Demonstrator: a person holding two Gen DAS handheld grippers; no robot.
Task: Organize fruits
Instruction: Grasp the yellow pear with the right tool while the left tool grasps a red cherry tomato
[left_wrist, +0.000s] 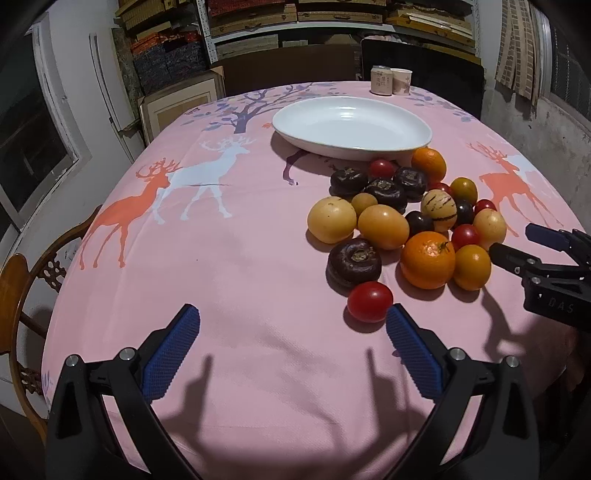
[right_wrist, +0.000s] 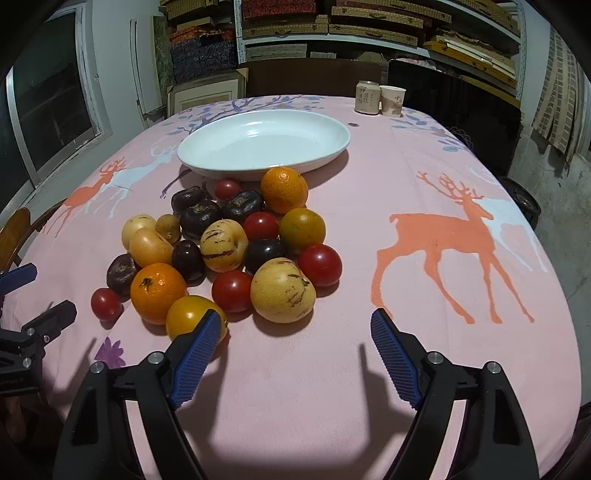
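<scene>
Left gripper (left_wrist: 291, 323) low over the pink tablecloth (left_wrist: 229, 280), fingers spread wide, nothing between them; its right blue pad (left_wrist: 413, 354) sits just beside a red cherry tomato (left_wrist: 370, 301) at the near edge of the fruit pile. Right gripper (right_wrist: 291, 325) likewise low and level, jaws spread apart and empty; its left pad (right_wrist: 195, 362) overlaps a yellow tomato (right_wrist: 188, 317) in view, contact cannot be told. In the left wrist view the right gripper enters from the right edge, tips pointing at the pile near the yellow fruit. Just past the pads: a streaked pale melon-like fruit (right_wrist: 282, 290), an orange mandarin (right_wrist: 158, 290) with its green stem up, and red tomatoes (right_wrist: 232, 290) packed against them. Mid-pile: dark purple round fruits (right_wrist: 264, 254), a second striped pale fruit (right_wrist: 223, 245), smooth yellow fruits (right_wrist: 150, 246). Farther back: dark water-chestnut-like pieces (right_wrist: 242, 205) and a second mandarin (right_wrist: 284, 190), which lies at the rim of the white oval dish (right_wrist: 207, 155). All fruit lies on the cloth; the dish holds none. At the far table edge, a tin (right_wrist: 367, 96) and a paper cup (right_wrist: 392, 100) stand side by side.
</scene>
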